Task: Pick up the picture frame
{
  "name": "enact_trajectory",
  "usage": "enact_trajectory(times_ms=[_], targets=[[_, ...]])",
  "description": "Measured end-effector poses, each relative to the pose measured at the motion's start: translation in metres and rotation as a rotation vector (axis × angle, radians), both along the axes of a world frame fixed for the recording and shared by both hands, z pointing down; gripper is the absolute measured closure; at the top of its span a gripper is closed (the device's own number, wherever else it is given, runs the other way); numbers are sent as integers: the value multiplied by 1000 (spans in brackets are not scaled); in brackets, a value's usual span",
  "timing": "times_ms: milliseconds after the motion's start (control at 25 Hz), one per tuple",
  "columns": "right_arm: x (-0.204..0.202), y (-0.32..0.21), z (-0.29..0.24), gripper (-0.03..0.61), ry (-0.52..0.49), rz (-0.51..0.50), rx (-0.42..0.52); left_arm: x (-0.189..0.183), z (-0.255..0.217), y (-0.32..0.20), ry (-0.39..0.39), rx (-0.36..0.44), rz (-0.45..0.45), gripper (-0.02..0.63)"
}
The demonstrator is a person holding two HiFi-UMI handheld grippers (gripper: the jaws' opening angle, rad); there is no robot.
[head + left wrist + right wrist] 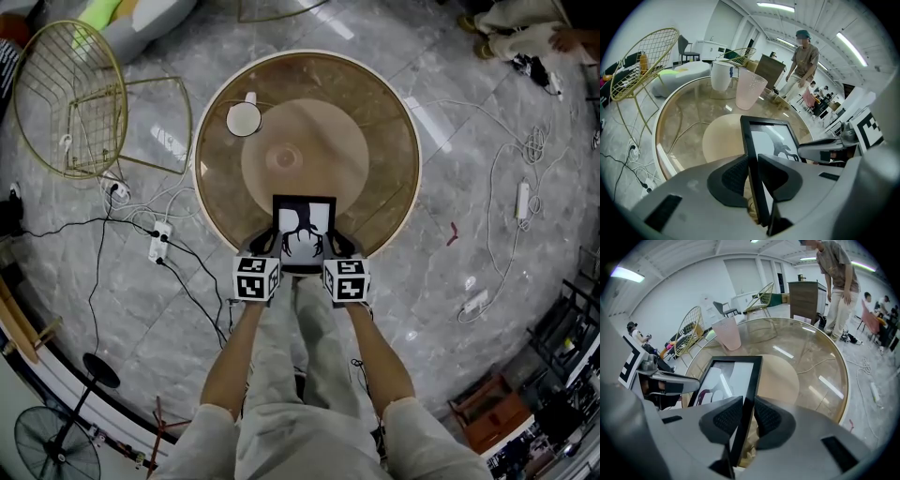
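Frame (304, 232) – black-edged, with a black-and-white print – sits at the near edge of a round glass bench (375, 122), gripped on both sides. The bench has a gold rim and a pale disc base showing through the glass. Around it lies a grey marble floor (441, 309) strewn with cables and a power strip (157, 241). A gold wire chair (66, 98) stands to the left and a fan (56, 455) at the lower left.

Both forearms reach forward side by side from the person's body, the left arm (230, 366) and right arm (380, 361) nearly parallel. The left claw (269, 249) meets the frame's left edge and the right claw (337, 247) its right edge. The marker cubes sit just behind them.

The left gripper view shows what the head view does not: the left claw (752, 176) is closed on the frame's (771, 140) thin black border, a ribbed pad pressing each face. The right gripper view shows the same of the right claw (747, 416), clamped on the frame's (731, 376) opposite border. These low views also separate two cups at the far side – a pink cup (750, 89) and a white cup (720, 75) just behind it. They also show a person (801, 61) standing beyond the bench in a bright, white-walled room. No view settles whether the frame's lower edge touches the glass.
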State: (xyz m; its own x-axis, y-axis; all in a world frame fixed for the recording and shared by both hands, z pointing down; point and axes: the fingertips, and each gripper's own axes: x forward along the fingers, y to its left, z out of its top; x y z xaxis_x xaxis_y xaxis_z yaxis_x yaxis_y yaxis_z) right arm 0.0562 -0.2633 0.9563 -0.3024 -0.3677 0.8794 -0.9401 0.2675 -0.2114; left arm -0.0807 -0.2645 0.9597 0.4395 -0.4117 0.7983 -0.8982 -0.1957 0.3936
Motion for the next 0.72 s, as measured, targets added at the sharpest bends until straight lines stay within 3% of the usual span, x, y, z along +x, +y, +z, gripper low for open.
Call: enact_trajectory(times_ms=[720], targets=[[4, -7, -97, 503, 3, 32, 160, 3, -93, -8, 10, 117, -20, 551]])
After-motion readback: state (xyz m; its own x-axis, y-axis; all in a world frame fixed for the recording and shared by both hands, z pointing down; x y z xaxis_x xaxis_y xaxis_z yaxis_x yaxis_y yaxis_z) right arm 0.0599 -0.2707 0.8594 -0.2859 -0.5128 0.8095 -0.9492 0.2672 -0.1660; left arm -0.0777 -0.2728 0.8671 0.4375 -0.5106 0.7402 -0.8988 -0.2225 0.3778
